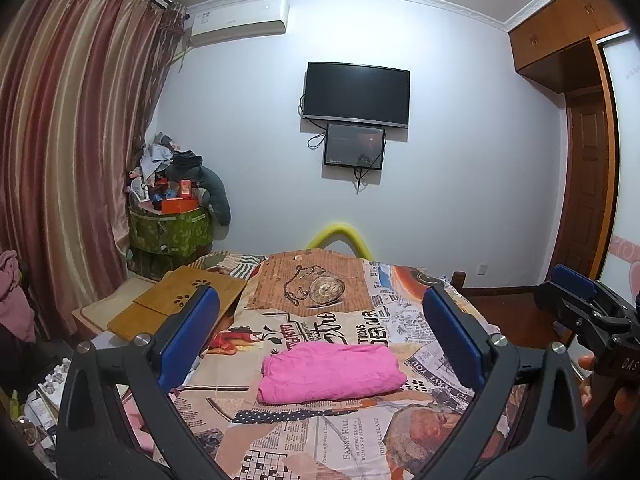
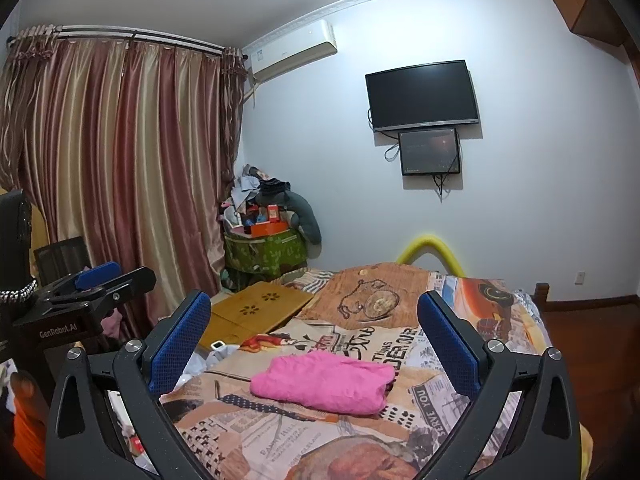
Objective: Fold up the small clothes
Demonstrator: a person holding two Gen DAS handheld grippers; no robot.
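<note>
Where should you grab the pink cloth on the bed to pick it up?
Probably at the right end of the pink cloth, coming from above. It lies folded flat on the bedspread, and the layered edges gather at that end, so a pinch there should catch all layers together.

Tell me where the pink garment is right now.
The pink garment lies folded on the printed bedspread, centred in both wrist views, between the open fingers, with the wooden lap desk beyond it to the left.

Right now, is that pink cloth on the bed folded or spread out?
Folded. The pink cloth lies as a compact, thick rectangle with layered edges on the printed bedspread, and neither claw touches it.
</note>
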